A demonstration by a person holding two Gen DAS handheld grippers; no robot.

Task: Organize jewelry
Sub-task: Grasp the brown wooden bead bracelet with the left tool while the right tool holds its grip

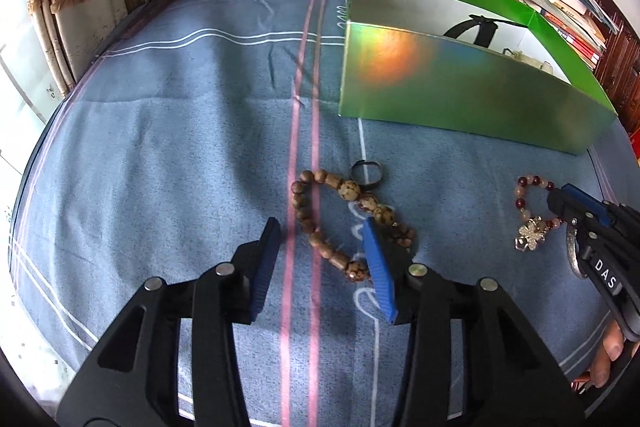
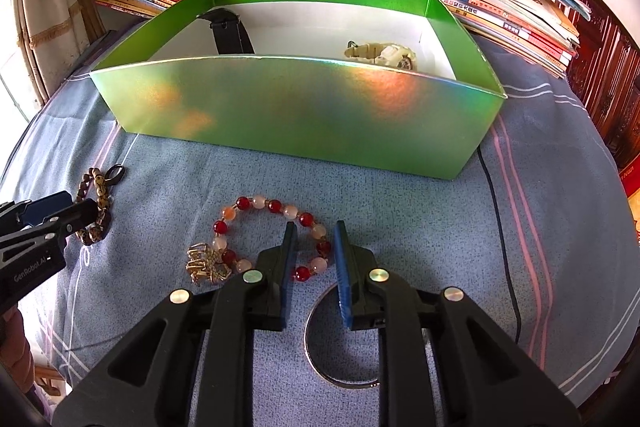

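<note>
2 bracelets lie on the blue striped cloth (image 1: pixel 160 147) in front of the green box (image 2: pixel 304 115), each under one of my tools. Red-and-pink bead bracelet (image 2: pixel 256 205): its loop lies flat, gold flower charm (image 2: pixel 206 265) on its left side, and its right arc passes between the blue pads (image 2: pixel 342 267) of my right gripper (image 2: pixel 314 247). Those jaws stand parted around the beads, not clamped; closing them would catch that arc. Wooden bead bracelet (image 1: pixel 320 227): an elongated loop, long axis running from near-right to far-left of my left gripper (image 1: pixel 320 251), whose jaws are spread wide with the near end of the loop between them, nothing gripped. A dark ring (image 1: pixel 366 173) lies just beyond the wooden beads; a silver bangle (image 2: pixel 320 359) lies on the cloth beneath my right tool. The box stands straight ahead of my right gripper and ahead-right of my left one, already holding a black watch (image 2: pixel 230 31) and a cream watch (image 2: pixel 384 55). I judge the right hand nearer the box.
</note>
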